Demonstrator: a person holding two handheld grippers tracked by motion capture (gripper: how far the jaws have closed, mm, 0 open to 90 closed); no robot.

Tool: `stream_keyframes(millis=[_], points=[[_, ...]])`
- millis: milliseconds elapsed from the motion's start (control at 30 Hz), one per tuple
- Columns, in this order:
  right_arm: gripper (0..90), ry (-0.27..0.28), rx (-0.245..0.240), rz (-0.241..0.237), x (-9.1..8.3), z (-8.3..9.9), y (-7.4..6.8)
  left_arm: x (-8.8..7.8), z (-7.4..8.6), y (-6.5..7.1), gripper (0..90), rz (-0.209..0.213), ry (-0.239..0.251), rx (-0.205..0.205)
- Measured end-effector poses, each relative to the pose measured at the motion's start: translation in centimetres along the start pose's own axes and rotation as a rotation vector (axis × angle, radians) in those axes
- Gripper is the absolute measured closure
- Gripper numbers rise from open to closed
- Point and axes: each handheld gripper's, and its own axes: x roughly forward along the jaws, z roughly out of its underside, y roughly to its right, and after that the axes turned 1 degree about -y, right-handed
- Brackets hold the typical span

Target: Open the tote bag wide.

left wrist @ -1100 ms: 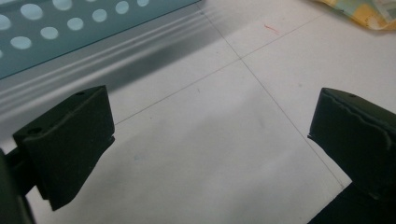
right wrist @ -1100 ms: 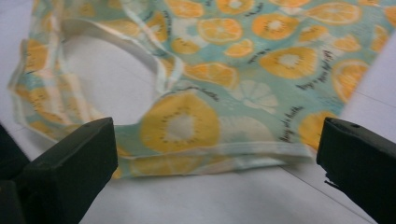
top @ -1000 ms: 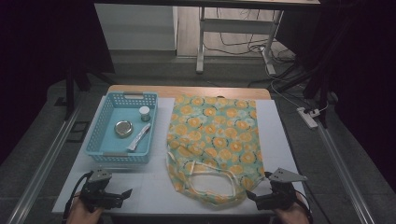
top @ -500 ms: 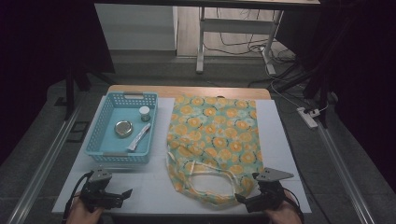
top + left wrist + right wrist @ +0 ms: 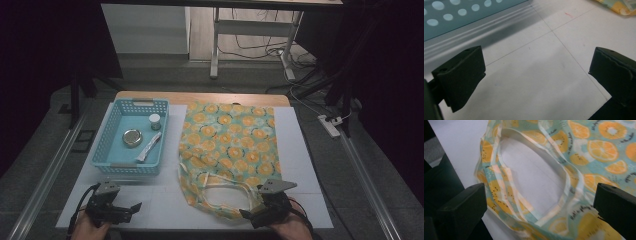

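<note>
At the far left of the high view, the left gripper (image 5: pixel 131 207) is lying low over the near left corner of the white table (image 5: pixel 150 200), held by the person's left hand (image 5: pixel 87 231), with its jaws pointing right. In the left gripper view its two black jaws are standing wide apart with nothing but bare tabletop between them, and the perforated wall of the blue basket (image 5: pixel 461 15) is crossing the top left.

Just beyond that gripper, the blue basket (image 5: pixel 107 150) is sitting on the left part of the table, holding a round metal tin (image 5: pixel 132 137), a small jar with a white cap (image 5: pixel 155 120) and a white tube (image 5: pixel 149 146) lying at a slant along its right side.

Right of the basket, just beside it, the fruit-print cloth bag (image 5: pixel 227 145) is lying flat across the middle of the table, its pale handles (image 5: pixel 225 187) looping at the near end.

At the right, the right gripper (image 5: pixel 246 214) is hovering at the bag's near edge, held by the person's right hand (image 5: pixel 290 231) and pointing left. In the right gripper view its jaws are gaping wide, one on each side of the bag's looped handle (image 5: pixel 564 177), with the orange-slice fabric (image 5: pixel 599 147) spreading beneath; whether the jaws are touching the cloth cannot be told.
</note>
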Motion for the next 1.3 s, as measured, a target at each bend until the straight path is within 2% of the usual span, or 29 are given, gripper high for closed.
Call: stream_keyframes(millis=[500,600,700,833,933,1033,1067,1167,1300], points=[[0.0,-0.086,-0.076,-0.032,3.4,-1.3,-1.7,0.0,0.0,0.0,0.7,0.003,-0.004,0.001],[0.0,-0.109,-0.095,-0.026,4.0,-1.4,-2.0,0.0,0.0,0.0,0.8,0.002,-0.004,0.001],[3.5,-0.123,-0.114,-0.031,4.4,-1.4,-2.2,0.1,0.0,0.0,1.0,0.004,-0.006,0.001],[13.5,-0.138,-0.138,-0.043,4.7,-1.5,-2.4,0.1,0.0,0.0,1.2,0.006,-0.008,0.003],[26.2,-0.158,-0.169,-0.074,4.8,-1.5,-2.6,0.1,0.0,0.0,1.3,0.007,-0.008,0.003],[37.7,-0.156,-0.186,-0.084,4.7,-1.6,-2.9,0.1,0.0,0.0,1.4,0.008,-0.008,0.003],[44.2,-0.157,-0.191,-0.091,4.6,-1.7,-2.9,0.1,0.0,0.0,1.4,0.009,-0.008,0.003],[62.0,-0.167,-0.192,-0.144,4.5,-1.7,-2.9,0.1,0.0,0.0,1.5,0.008,-0.009,0.004],[76.3,-0.189,-0.180,-0.168,4.5,-1.8,-2.7,0.1,-0.1,0.0,1.7,0.009,-0.012,0.005]])
